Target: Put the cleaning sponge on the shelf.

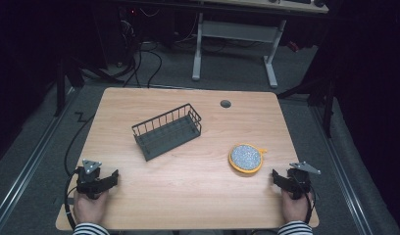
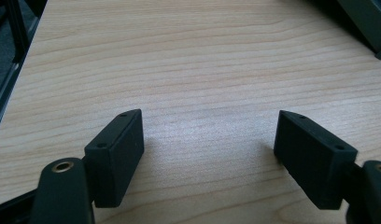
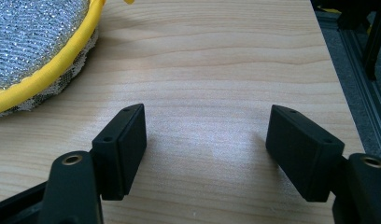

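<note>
The left tongs (image 1: 111,178) are resting at the near left corner of the wooden table (image 1: 198,186), their jaws standing spread over bare wood with nothing between them. The right tongs (image 1: 279,179) are sitting at the near right corner, jaws likewise spread wide and pinching nothing. Just beyond and left of the right tongs, a round silver scouring pad with a yellow rim (image 1: 245,157) is lying flat on the table, apart from the jaws. A dark wire basket (image 1: 167,131) is standing near the table's middle, angled.
</note>
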`<state>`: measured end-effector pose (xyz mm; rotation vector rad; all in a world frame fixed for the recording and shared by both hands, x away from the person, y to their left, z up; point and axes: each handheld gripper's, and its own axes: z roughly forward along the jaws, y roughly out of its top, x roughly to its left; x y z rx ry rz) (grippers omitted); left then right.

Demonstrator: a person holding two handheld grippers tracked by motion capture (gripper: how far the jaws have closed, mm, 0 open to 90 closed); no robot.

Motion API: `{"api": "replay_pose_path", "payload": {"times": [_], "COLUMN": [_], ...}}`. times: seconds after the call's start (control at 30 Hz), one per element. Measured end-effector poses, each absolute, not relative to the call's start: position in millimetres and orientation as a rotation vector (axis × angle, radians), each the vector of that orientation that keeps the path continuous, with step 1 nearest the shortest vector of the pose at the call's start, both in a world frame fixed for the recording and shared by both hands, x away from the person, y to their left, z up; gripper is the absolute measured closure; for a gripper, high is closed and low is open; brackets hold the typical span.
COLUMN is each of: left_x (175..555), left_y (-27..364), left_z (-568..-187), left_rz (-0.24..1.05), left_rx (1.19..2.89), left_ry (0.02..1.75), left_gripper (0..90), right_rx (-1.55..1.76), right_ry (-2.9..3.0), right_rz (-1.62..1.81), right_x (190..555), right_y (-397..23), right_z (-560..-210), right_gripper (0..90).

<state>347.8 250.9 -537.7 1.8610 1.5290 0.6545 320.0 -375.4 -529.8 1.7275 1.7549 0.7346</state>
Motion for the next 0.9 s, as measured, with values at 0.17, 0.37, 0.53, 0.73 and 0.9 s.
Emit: {"api": "replay_pose_path", "payload": {"times": [0.17, 0.37, 0.53, 0.73, 0.9], "left_x": [349, 351, 351, 356, 359], "left_y": [251, 250, 249, 246, 244], "left_z": [-538, -538, -538, -533, -526], "left_rz": [0.642, 0.622, 0.623, 0.570, 0.550], "left_rx": [1.873, 1.901, 1.903, 1.916, 1.907], "left_ry": [1.515, 1.493, 1.495, 1.473, 1.463], "left_gripper": [21.8, 14.8, 15.6, 21.7, 23.2], "right_rx": [1.729, 1.729, 1.721, 1.722, 1.721], "right_ry": [1.754, 1.754, 1.759, 1.762, 1.764], "right_rz": [0.735, 0.735, 0.734, 0.732, 0.733], "right_x": [320, 320, 320, 320, 320], "right_y": [-375, -375, -374, -374, -374], "right_z": [-530, -530, -530, -530, -530], "right_gripper": [28.9, 28.9, 29.2, 29.1, 29.1]}}
